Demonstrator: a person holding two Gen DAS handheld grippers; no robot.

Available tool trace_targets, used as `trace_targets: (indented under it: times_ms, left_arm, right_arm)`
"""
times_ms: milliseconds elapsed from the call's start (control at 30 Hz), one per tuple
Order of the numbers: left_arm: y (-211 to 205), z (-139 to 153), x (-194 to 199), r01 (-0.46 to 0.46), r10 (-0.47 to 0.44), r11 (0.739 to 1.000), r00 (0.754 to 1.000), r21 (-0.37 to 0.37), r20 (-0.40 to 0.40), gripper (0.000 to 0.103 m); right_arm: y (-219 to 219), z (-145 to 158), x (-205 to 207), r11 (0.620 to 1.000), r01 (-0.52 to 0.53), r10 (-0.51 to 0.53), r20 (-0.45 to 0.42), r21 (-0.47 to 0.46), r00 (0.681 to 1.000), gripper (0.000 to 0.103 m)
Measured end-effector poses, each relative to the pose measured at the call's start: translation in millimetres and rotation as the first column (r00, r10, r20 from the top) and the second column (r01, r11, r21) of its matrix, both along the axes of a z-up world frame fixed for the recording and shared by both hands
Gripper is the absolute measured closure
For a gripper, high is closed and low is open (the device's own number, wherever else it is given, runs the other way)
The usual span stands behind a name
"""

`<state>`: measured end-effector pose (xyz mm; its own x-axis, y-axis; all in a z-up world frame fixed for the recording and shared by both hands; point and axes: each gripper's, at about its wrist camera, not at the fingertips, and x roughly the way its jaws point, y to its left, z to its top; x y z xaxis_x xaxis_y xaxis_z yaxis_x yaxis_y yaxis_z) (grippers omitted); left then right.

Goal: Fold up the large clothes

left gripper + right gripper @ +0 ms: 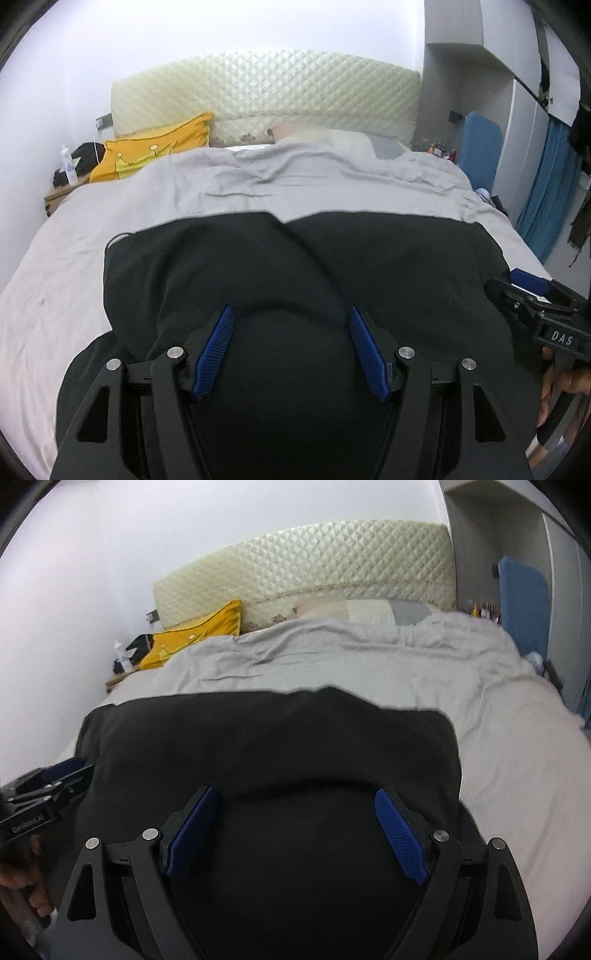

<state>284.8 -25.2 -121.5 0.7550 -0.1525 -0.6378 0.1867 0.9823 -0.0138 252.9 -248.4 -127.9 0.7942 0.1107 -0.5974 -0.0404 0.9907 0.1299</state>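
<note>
A large black garment (295,266) lies spread on the grey bed cover (258,181), its far edge across the middle of the bed. It also shows in the right wrist view (266,738). My left gripper (291,314) is open, its blue pads (218,347) wide apart just above the near part of the garment. My right gripper (295,797) is open too, above the garment's near right part, with blue pads (399,834) spread. Each gripper shows at the edge of the other's view: the right one (532,295), the left one (55,775).
A quilted cream headboard (266,92) stands at the far end with a yellow pillow (155,147) and pale pillows (332,138). A bedside table with a bottle (68,164) is at the left. A wardrobe and blue curtain (550,195) are at the right.
</note>
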Motion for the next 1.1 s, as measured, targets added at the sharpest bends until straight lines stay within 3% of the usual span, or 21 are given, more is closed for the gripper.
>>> trace_targets:
  times_ms: [433,800,1100]
  left_arm:
    - [-11.7,-18.2,68.7,-0.050,0.050,0.999,0.996,-0.001,-0.079,0.037]
    - [-19.8,-42.8,133.0,-0.074,0.079,0.996,0.988,0.041,-0.129,0.037]
    - [-17.8,-54.4,145.8,-0.067,0.071,0.997,0.986,0.035,-0.152,0.037]
  right_arm:
    - [4.8,-12.6,54.1,1.000,0.000,0.000,-0.035,-0.015,0.999,0.015]
    - [-1.8,-33.3,106.1,0.999,0.025,-0.023,-0.102,0.024,0.995,0.005]
    - [-9.3,-44.2,113.7,0.997,0.014,-0.006,-0.106,0.076,0.994,0.002]
